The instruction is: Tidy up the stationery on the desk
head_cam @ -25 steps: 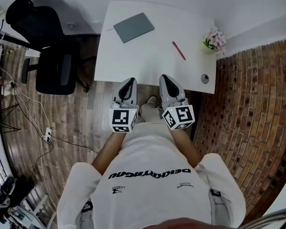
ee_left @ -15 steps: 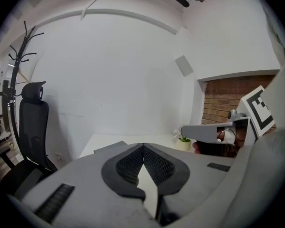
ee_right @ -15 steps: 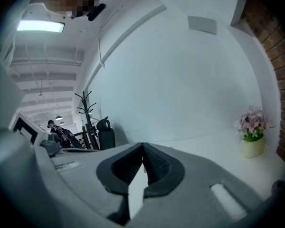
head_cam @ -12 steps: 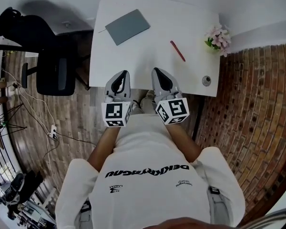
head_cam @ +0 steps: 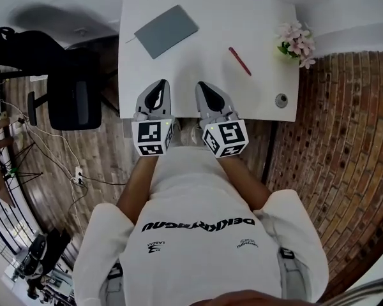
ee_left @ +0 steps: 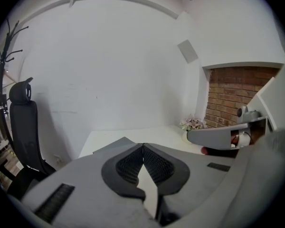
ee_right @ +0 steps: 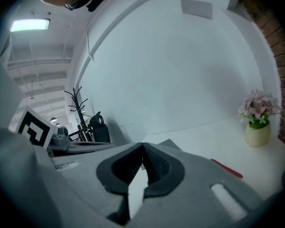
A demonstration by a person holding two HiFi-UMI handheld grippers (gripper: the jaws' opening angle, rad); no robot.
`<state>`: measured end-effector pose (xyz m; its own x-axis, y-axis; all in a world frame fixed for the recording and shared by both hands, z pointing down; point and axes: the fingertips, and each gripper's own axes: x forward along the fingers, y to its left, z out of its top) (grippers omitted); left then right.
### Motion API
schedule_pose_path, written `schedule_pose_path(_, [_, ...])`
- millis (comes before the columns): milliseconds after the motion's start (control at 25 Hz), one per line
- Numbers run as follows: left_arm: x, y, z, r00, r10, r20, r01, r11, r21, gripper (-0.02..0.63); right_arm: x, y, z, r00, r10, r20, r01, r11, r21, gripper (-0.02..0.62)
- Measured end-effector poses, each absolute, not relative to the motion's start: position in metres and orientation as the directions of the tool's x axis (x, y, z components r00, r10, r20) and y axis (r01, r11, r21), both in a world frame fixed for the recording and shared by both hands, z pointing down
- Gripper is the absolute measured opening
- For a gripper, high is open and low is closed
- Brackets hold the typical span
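Currently, the task is at its opening step: no item is picked up. You hold both grippers over the near edge of the desk (head_cam: 204, 18), side by side. The left gripper (head_cam: 154, 94) has its jaws closed tip to tip with nothing between them. The right gripper (head_cam: 207, 95) is likewise closed and empty.

The stationery lies well apart from both grippers. The grey notebook (head_cam: 166, 30) sits askew near the far-left corner. The red pen (head_cam: 239, 60) lies diagonally toward the far-right corner, near the flower pot (head_cam: 296, 43). A small round fitting (head_cam: 281, 99) sits by the near-right corner.

The next move likely calls for you to spread one gripper's jaws, reach forward and align them across the pen's thin barrel. The pen lies flat, so expect little purchase.
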<state>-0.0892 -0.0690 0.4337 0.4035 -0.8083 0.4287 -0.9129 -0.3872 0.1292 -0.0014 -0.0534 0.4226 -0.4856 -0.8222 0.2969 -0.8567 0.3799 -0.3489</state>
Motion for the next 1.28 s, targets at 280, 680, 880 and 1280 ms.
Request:
schedule_pose_path(280, [-0.105, -0.107, 0.448, 0.451, -0.761, 0.466, -0.886, -0.443, 0.133, -0.002, -0.016, -0.082, 0.443, -0.420, -0.841, 0.342, -0.883, 0.291, -0.369, -0.002])
schedule_pose_path(680, [-0.124, -0.163, 0.485, 0.490, -0.699, 0.520, -0.863, -0.473, 0.178, 0.037, -0.042, -0.122, 0.485, -0.383, -0.828, 0.408, -0.884, 0.201, -0.422, 0.048])
schedule_pose_path(880, [-0.133, -0.201, 0.504, 0.503, -0.672, 0.544, -0.853, -0.486, 0.188, 0.078, -0.048, -0.142, 0.508, -0.362, -0.821, 0.441, -0.881, 0.146, -0.451, 0.069])
schedule_pose_path(1280, [-0.143, -0.266, 0.560, 0.493, -0.593, 0.637, -0.835, -0.529, 0.154, 0.110, -0.056, -0.182, 0.565, -0.299, -0.798, 0.523, -0.870, 0.002, -0.494, 0.085])
